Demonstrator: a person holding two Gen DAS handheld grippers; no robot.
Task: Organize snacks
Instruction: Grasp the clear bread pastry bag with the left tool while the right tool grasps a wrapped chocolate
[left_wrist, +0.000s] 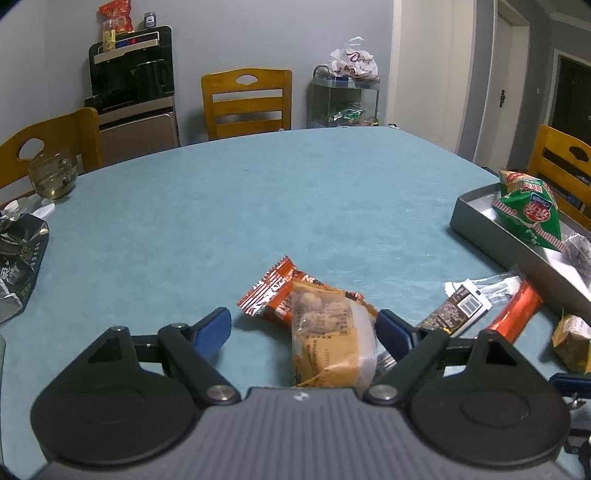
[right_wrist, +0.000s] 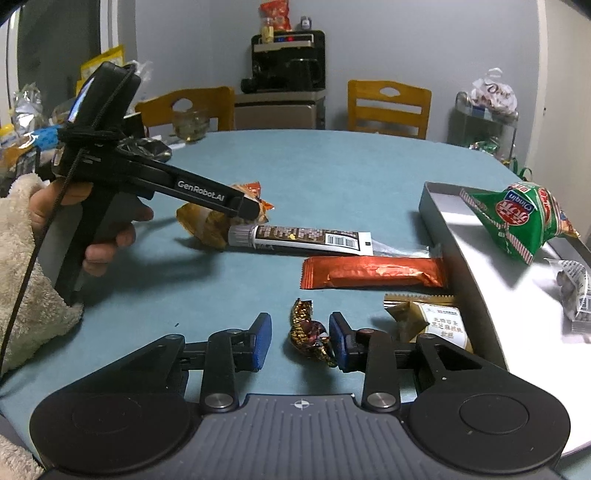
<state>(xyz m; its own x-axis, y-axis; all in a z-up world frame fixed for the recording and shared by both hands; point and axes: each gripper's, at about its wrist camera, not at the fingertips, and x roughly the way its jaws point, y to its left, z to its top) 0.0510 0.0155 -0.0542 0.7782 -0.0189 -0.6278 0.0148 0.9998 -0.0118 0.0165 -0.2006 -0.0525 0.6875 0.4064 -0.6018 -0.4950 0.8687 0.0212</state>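
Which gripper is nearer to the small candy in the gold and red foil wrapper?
Right. The right gripper is open around the foil candy. The left gripper is farther back on the table, over the orange snack packet.

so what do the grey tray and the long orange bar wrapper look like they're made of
Grey tray: looks like thin metal or coated card with a matte finish; straight folded walls and soft glare leave it open. Orange bar wrapper: metallised plastic film, going by its creased shine and crimped ends.
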